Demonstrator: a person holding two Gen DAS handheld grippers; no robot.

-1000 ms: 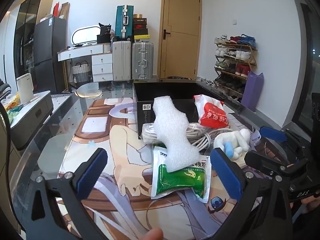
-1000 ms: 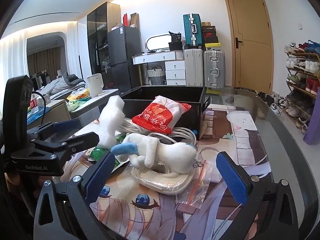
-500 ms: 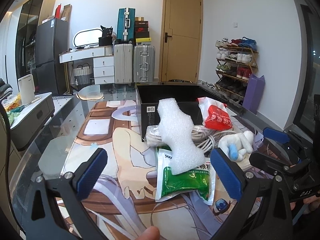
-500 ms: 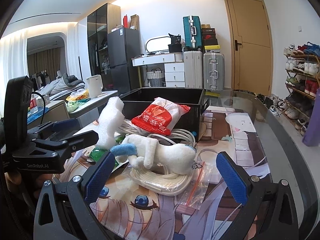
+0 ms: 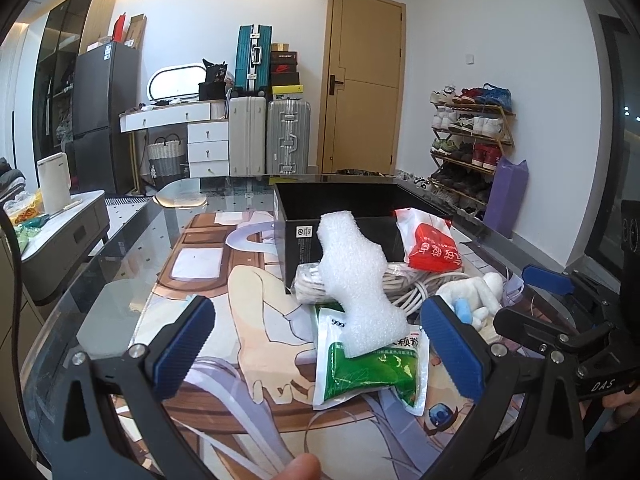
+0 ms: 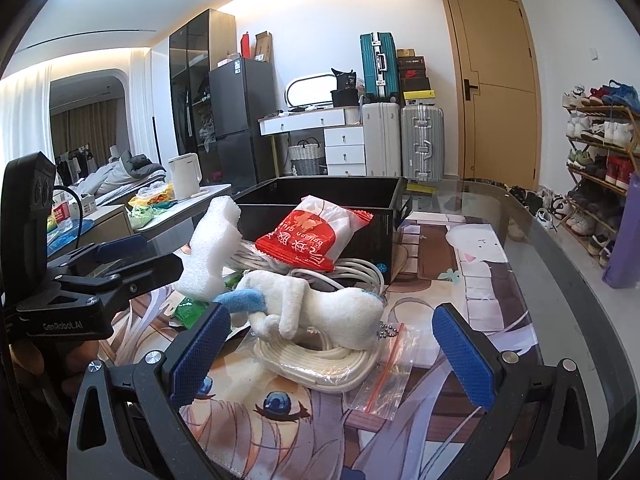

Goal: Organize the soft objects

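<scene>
A white foam piece [image 5: 356, 276] [image 6: 210, 252] leans on a green-and-white pouch [image 5: 368, 360] in front of a black box [image 5: 340, 208] [image 6: 320, 200]. A red-and-white bag [image 5: 430, 244] [image 6: 316, 236] rests against the box over coiled white cables [image 5: 404, 284] [image 6: 320, 360]. A white plush toy with a blue part [image 5: 472, 292] [image 6: 320, 308] lies on the cables. My left gripper [image 5: 316, 356] is open, short of the pouch and foam. My right gripper [image 6: 332, 360] is open, just before the plush toy. Neither holds anything.
A clear zip bag [image 6: 384, 376] lies by the plush toy. The printed mat [image 5: 256, 312] covers a glass table [image 6: 560, 280] whose curved edge runs on the right. A person's fingertip [image 5: 298, 468] shows at the bottom of the left wrist view.
Both grippers have drawn back slightly and tilted up; the objects sit a little lower in view. Nothing on the table has moved.
</scene>
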